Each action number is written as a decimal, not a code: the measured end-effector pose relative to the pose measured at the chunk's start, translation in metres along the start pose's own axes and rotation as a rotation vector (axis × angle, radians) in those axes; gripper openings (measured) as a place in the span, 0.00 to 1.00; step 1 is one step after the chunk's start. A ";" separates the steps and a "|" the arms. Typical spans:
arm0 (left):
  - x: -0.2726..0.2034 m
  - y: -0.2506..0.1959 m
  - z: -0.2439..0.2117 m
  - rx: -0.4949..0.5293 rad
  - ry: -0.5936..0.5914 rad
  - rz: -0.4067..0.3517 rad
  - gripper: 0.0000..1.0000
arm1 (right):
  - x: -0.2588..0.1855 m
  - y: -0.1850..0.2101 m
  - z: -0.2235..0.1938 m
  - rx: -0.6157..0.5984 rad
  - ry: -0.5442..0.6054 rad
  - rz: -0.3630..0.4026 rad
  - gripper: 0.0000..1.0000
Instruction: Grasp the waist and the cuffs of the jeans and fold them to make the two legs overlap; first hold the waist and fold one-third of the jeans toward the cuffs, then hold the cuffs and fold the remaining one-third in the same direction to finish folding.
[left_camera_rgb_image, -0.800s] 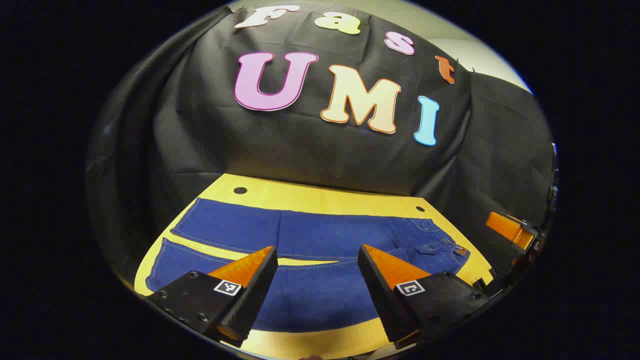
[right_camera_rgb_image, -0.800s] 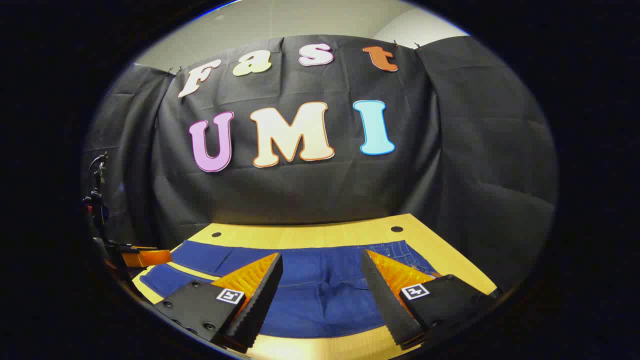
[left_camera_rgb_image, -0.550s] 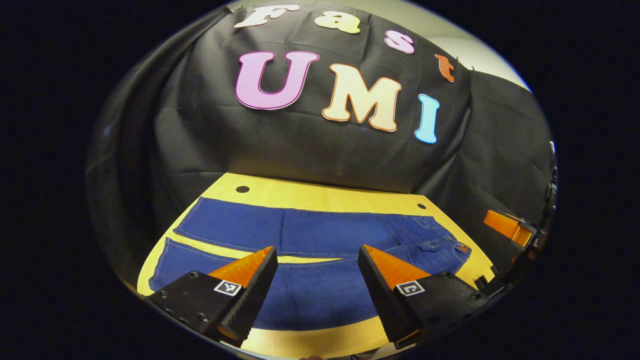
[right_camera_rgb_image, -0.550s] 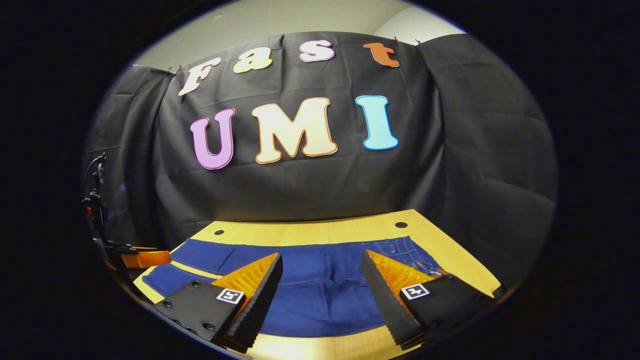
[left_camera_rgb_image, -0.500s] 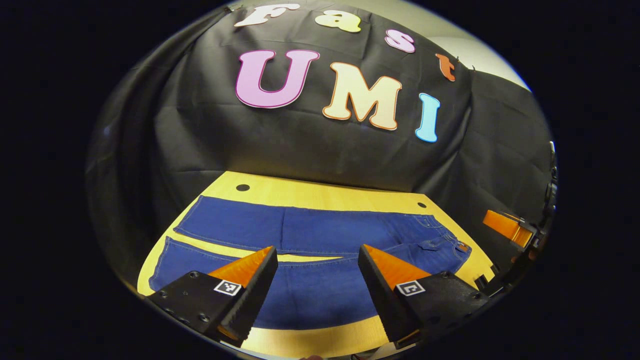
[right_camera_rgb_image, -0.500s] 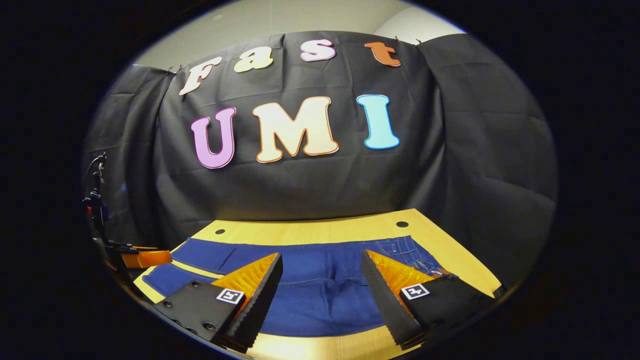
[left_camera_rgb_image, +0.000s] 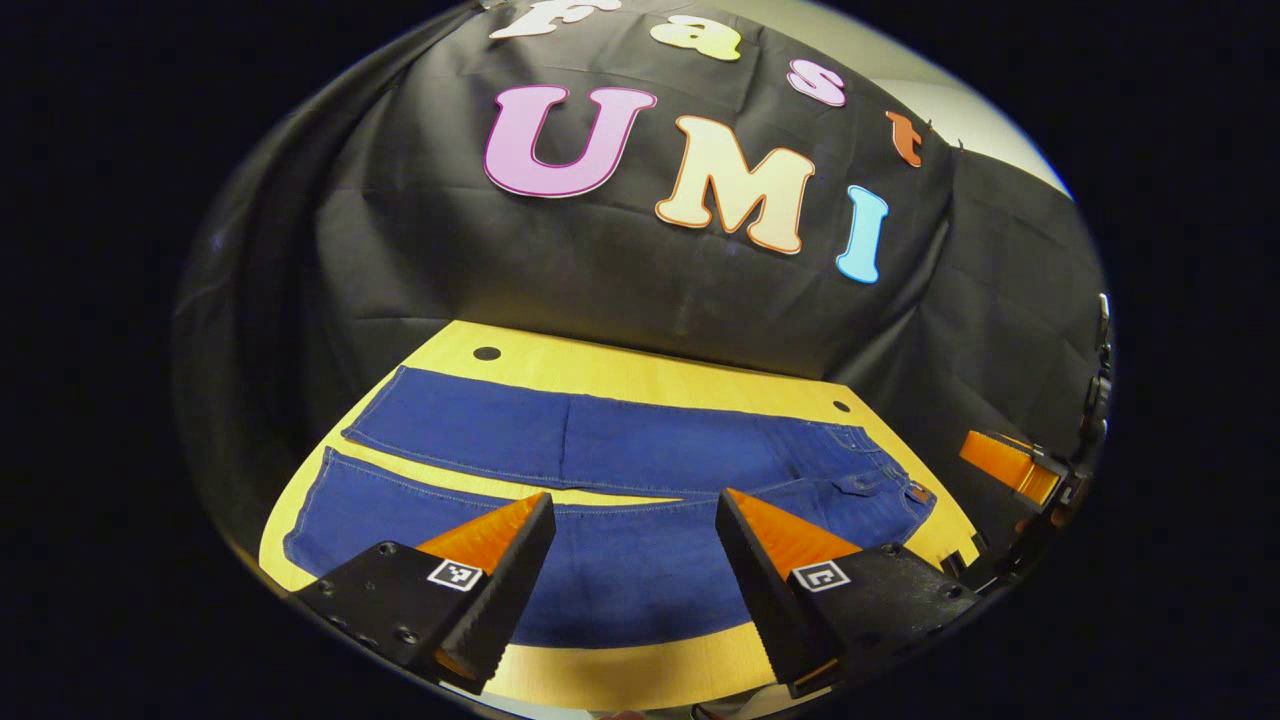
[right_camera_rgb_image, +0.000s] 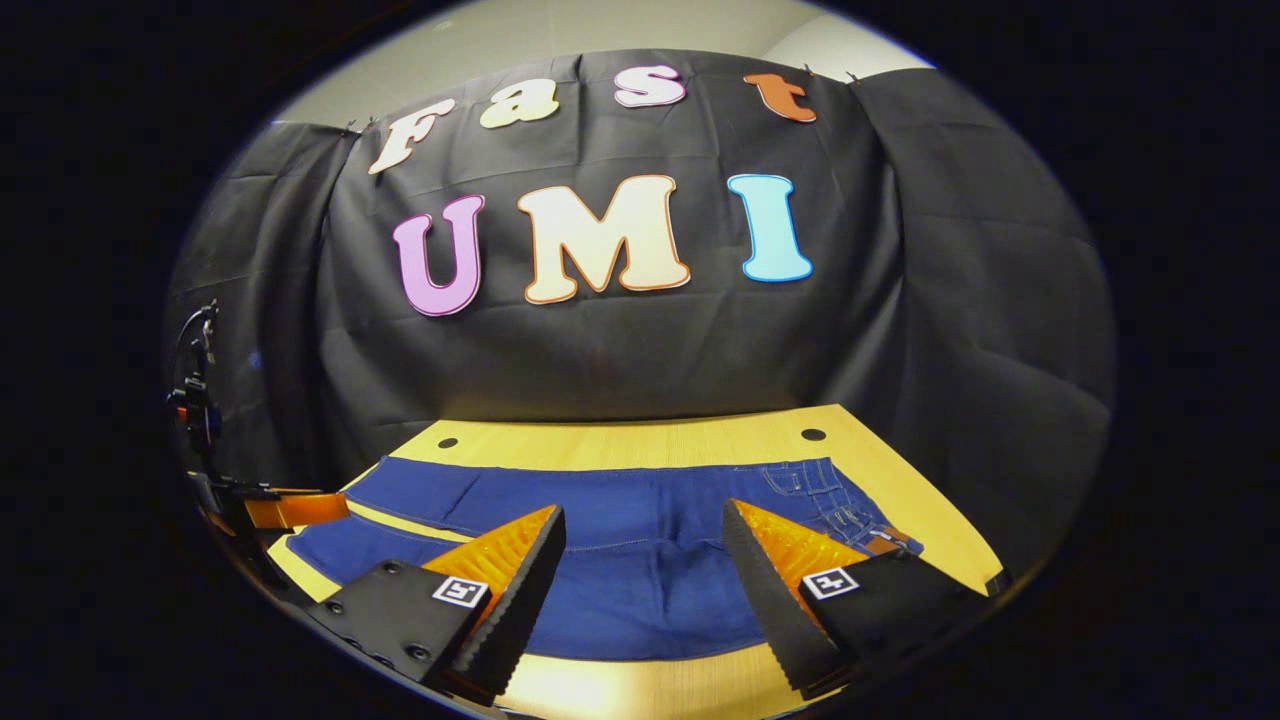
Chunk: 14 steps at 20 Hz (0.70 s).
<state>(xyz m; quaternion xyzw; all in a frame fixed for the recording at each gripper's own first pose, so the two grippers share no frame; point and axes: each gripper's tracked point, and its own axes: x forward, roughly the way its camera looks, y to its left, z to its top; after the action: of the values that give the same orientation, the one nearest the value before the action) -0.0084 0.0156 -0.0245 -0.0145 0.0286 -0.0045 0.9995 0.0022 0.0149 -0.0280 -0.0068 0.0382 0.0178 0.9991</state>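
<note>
Blue jeans (left_camera_rgb_image: 620, 450) lie flat and spread out on the yellow table (left_camera_rgb_image: 620, 370), legs apart, cuffs to the left and waist (left_camera_rgb_image: 900, 490) to the right. My left gripper (left_camera_rgb_image: 635, 515) hovers open above the near leg, holding nothing. In the right gripper view the jeans (right_camera_rgb_image: 640, 560) stretch across the table, with the waist (right_camera_rgb_image: 840, 510) at the right. My right gripper (right_camera_rgb_image: 645, 530) is open over the seat area, nothing between its fingers. The other gripper's orange finger (right_camera_rgb_image: 295, 508) shows far left there, and the right one's finger (left_camera_rgb_image: 1005, 460) at the far right of the left gripper view.
Black cloth hangs behind and beside the table. Two small round holes (left_camera_rgb_image: 487, 353) (left_camera_rgb_image: 841, 406) mark the table's back edge. A stand with cables (right_camera_rgb_image: 195, 400) is at the far left in the right gripper view. A bare strip of table (right_camera_rgb_image: 640, 690) runs in front of the jeans.
Both views have shifted so the table and jeans sit higher and show more fully; both grippers have moved slightly forward or tilted down. Both stay open. The jeans have not moved.
</note>
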 end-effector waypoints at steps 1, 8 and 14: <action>-0.002 0.002 -0.001 0.009 0.003 -0.005 0.96 | 0.000 -0.001 -0.002 0.005 0.004 -0.002 0.98; -0.013 0.042 -0.035 0.106 0.137 -0.114 0.96 | -0.001 0.003 -0.021 0.022 0.065 -0.010 0.98; -0.031 0.121 -0.089 0.347 0.401 -0.220 0.96 | -0.008 0.017 -0.040 0.012 0.111 0.017 0.98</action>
<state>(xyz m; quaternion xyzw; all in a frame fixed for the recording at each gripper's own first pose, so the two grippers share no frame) -0.0431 0.1345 -0.1146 0.1549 0.2228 -0.1203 0.9549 -0.0094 0.0308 -0.0676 -0.0013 0.0938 0.0256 0.9953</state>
